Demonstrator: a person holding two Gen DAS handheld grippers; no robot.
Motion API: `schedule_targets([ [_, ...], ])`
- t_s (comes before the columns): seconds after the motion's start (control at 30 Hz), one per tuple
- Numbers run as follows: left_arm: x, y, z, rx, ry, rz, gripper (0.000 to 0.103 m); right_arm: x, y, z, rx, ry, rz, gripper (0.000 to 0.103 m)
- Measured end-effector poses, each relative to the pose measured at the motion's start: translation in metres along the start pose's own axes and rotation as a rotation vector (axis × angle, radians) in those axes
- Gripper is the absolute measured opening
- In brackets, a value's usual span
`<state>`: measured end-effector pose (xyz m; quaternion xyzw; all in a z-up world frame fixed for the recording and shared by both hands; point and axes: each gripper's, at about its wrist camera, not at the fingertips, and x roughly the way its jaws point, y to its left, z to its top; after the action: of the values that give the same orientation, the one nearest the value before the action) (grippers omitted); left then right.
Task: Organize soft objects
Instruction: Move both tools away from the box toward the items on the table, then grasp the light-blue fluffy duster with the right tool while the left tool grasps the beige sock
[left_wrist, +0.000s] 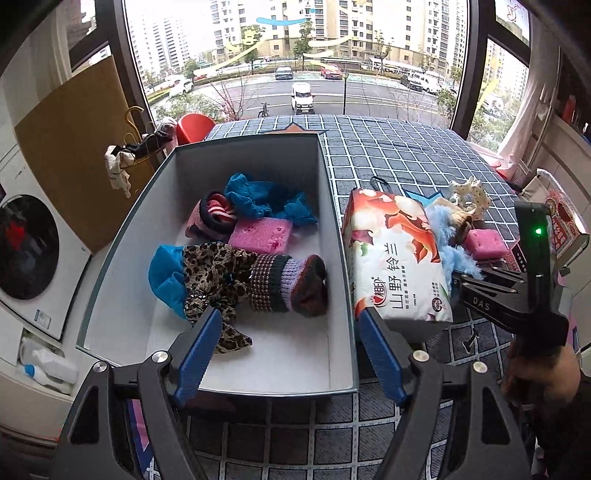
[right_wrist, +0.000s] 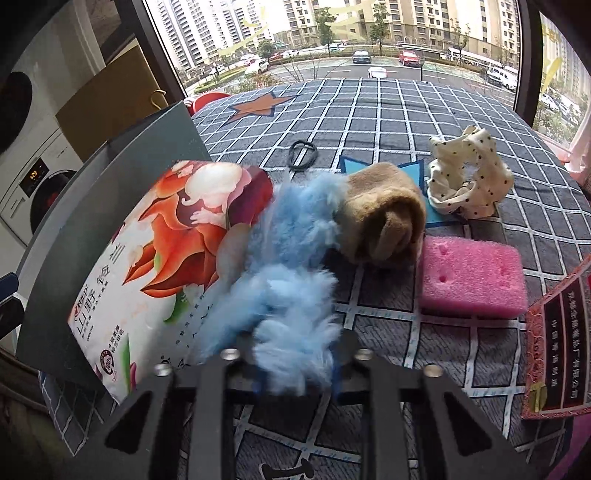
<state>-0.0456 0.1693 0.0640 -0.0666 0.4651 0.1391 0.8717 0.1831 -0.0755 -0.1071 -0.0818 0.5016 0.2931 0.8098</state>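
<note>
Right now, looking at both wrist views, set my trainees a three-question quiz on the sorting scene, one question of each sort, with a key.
1. True or false: the right hand-held gripper is shut on the fluffy blue item.
2. Which lies inside the box? A. tissue pack B. leopard-print cloth C. dotted white cloth
3. Fill in: the left hand-held gripper is ____.

Key: 1 true; 2 B; 3 open
</note>
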Motion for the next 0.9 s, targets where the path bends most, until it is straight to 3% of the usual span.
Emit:
schedule_targets([
  [0.2,-0.006,-0.021,0.002,0.036,-0.012,-0.028,0.079,-0.036,0.011,-0.019,-0.064,-0.068,-0.017,0.012],
  [0.33,-0.007,-0.054,0.007,0.095,-0.020,-0.097,0.079,-0.075,-0.005,-0.053,-0.032,-0.092,-0.052,0.012],
  [0.53,0.018,-0.125,0.031,0.198,-0.004,-0.164,0.079,-0.112,-0.038,-0.111,-0.003,-0.093,-0.226,0.012],
  [0.6,0.029,-0.146,0.041,0.227,0.000,-0.181,0.079,-0.116,-0.053,-0.123,0.043,-0.089,-0.248,0.012],
  [0.73,0.053,-0.185,0.058,0.367,-0.021,-0.084,0.080,-0.120,-0.071,-0.142,0.082,-0.095,-0.279,0.012],
  [0.9,0.087,-0.212,0.073,0.509,0.025,-0.065,0.080,-0.119,-0.075,-0.150,0.049,-0.128,-0.281,0.012],
])
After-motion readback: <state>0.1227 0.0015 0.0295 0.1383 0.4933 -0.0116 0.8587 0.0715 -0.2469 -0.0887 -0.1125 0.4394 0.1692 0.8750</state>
